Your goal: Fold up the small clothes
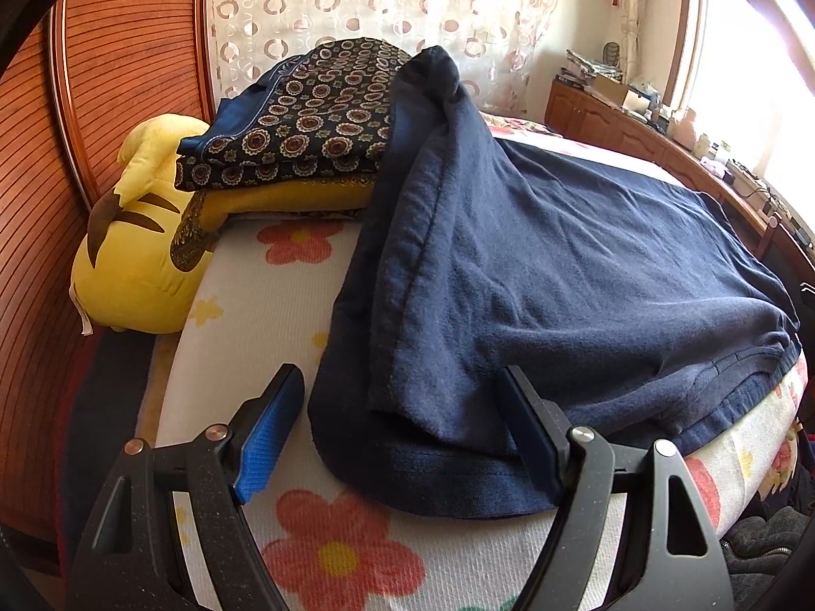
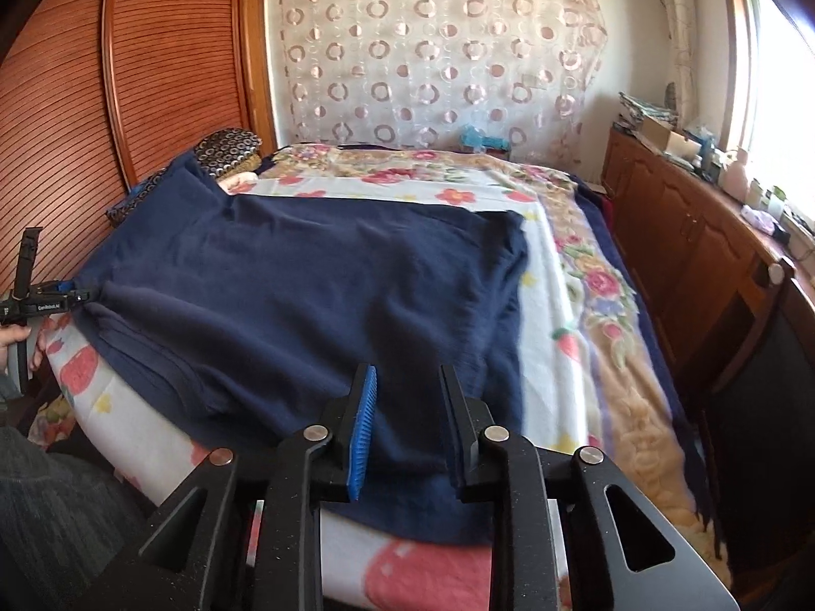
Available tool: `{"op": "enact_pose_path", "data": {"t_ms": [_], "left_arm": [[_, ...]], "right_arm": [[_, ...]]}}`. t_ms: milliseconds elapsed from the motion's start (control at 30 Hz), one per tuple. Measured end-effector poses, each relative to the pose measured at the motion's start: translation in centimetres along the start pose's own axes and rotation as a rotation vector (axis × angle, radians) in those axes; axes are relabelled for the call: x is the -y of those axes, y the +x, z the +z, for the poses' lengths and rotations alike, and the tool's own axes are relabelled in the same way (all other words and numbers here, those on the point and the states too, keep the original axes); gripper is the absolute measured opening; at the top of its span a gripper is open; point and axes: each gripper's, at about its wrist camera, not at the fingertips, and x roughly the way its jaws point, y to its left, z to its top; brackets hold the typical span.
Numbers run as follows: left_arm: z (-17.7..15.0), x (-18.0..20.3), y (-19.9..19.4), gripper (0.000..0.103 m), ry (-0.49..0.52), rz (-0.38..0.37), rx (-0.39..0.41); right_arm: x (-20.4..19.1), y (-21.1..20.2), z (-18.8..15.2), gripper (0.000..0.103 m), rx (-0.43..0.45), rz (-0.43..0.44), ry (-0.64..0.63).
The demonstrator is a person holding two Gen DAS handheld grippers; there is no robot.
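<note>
1. The dark navy knit garment is lying spread over the flowered white blanket on the bed, with its near hem hanging close to the bed's front edge and one sleeve draping up onto the stack of folded patterned cloths at the far left corner.

2. The left gripper is standing spread wide around a folded flap of the garment's near corner; the fabric is sitting between the fingers, but the pads are not pressing on it.

3. The right gripper is standing partly spread over the garment's near hem; cloth is lying under and between the fingers, yet nothing is being pinched.

4. Judging from this, neither gripper is holding the garment, so any fold is waiting on a fresh grasp.

5. Risks from here:
   - The left gripper may be closing on only the top layer of the doubled flap, so the lower layer would be trailing and creasing.
   - The sleeve resting on the folded stack may be dragging those cloths or the yellow plush toy beside them when pulled.
   - The hem near the bed edge may be sliding off if tugged toward the person.
</note>
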Motion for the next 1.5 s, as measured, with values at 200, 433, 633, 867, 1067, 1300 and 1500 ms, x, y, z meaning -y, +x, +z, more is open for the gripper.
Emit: {"op": "enact_pose_path", "data": {"t_ms": [200, 433, 633, 867, 1067, 1300, 1500], "left_arm": [[0.0, 0.1, 0.0, 0.079, 0.005, 0.003, -0.002], [0.1, 0.0, 0.0, 0.079, 0.002, -0.004, -0.005], [0.3, -0.8, -0.2, 0.079, -0.05, -0.042, -0.006], [0.8, -2.1, -0.5, 0.079, -0.122, -0.061, 0.02], [0.8, -2.0, -0.3, 0.063, -0.105, -0.064, 0.026], [0.9, -0.4, -0.5, 0.014, -0.051, -0.121, 0.018], [3.8, 3.8, -3.8, 0.011, 0.006, -0.185, 0.151]], "right_arm": [[-2.9, 4.0, -0.1, 0.027, -0.006, 0.059, -0.008], [-3.5, 7.8, -1.1, 0.028, -0.04, 0.04, -0.002], [-3.7, 7.7, -1.7, 0.034, -0.005, 0.036, 0.007], [-4.0, 7.5, -2.5, 0.043, 0.017, 0.054, 0.025], [-3.8, 7.5, -2.5, 0.045, 0.019, 0.07, 0.036], [-3.5, 7.4, -2.5, 0.047, 0.024, 0.096, 0.065], [-4.0, 7.5, -2.3, 0.055, 0.01, 0.1, 0.058]]}}
